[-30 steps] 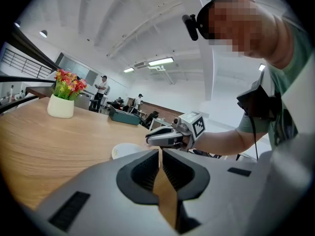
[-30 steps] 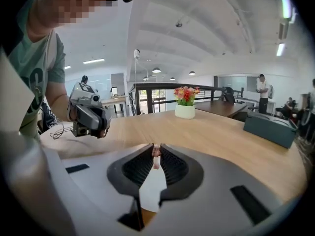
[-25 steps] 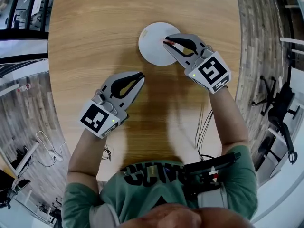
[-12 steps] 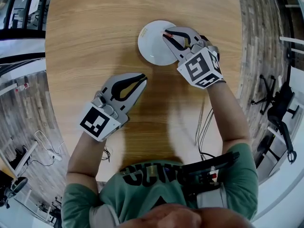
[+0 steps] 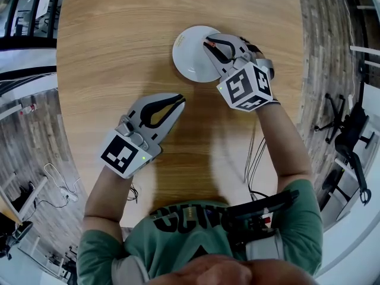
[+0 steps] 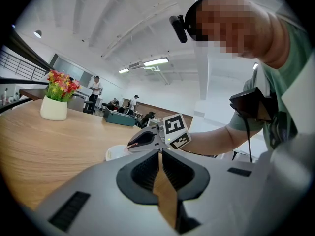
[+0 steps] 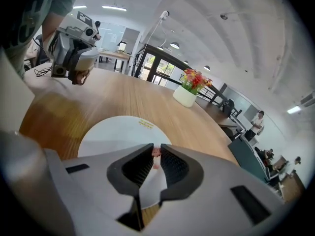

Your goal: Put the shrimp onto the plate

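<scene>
A small white plate (image 5: 187, 57) lies on the round wooden table, ahead of me. My right gripper (image 5: 208, 42) reaches over the plate's right part, tilted down, and is shut on a small pink shrimp (image 7: 156, 152) pinched at its fingertips. In the right gripper view the plate (image 7: 110, 132) lies right under the jaws. My left gripper (image 5: 177, 100) hovers over bare wood to the near left of the plate, shut, with nothing in it. In the left gripper view the right gripper (image 6: 132, 144) shows side-on above the plate (image 6: 113, 153).
A white pot of red and yellow flowers (image 7: 189, 93) stands at the table's far edge, well beyond the plate. The table's right edge (image 5: 298, 70) runs close past my right forearm. People and furniture stand far off in the room.
My right gripper has rolled at the wrist and sunk a little over the plate, its marker cube now facing up more. The shrimp stays pinched. The left gripper has kept its place.
</scene>
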`<state>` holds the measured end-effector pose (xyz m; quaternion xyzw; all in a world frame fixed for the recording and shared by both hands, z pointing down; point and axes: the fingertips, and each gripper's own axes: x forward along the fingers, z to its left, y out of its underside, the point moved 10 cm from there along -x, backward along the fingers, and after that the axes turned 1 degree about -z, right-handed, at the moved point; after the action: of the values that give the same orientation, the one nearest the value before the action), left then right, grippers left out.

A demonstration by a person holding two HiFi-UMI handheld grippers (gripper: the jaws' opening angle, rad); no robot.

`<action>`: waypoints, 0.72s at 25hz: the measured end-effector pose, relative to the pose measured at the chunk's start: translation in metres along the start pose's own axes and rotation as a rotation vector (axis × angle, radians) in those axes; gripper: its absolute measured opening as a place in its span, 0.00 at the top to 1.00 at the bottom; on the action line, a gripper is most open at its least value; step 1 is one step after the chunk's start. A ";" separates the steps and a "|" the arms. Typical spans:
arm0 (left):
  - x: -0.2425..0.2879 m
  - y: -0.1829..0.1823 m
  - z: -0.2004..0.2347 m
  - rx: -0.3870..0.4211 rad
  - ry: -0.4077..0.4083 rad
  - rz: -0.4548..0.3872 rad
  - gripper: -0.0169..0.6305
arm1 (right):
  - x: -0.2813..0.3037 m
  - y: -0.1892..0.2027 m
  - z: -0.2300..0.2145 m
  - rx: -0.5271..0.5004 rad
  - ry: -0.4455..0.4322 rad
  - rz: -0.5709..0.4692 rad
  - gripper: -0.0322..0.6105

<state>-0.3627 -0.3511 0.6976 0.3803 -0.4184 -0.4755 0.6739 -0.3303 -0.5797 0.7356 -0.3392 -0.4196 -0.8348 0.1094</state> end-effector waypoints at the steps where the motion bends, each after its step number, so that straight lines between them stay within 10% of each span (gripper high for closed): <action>1: 0.000 0.000 0.000 -0.001 0.001 0.000 0.93 | 0.000 0.000 0.001 -0.001 -0.001 0.001 0.88; 7: 0.001 0.001 -0.001 -0.020 0.022 -0.008 0.93 | 0.000 -0.003 0.000 0.045 -0.059 -0.008 0.87; 12: 0.001 0.001 -0.002 -0.025 0.018 -0.004 0.93 | -0.009 -0.006 -0.003 0.155 -0.142 -0.080 0.61; 18: 0.001 0.002 -0.002 -0.017 0.019 -0.006 0.93 | -0.017 -0.011 0.000 0.190 -0.178 -0.151 0.54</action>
<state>-0.3601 -0.3517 0.6987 0.3805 -0.4068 -0.4774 0.6796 -0.3227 -0.5745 0.7183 -0.3677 -0.5292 -0.7636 0.0402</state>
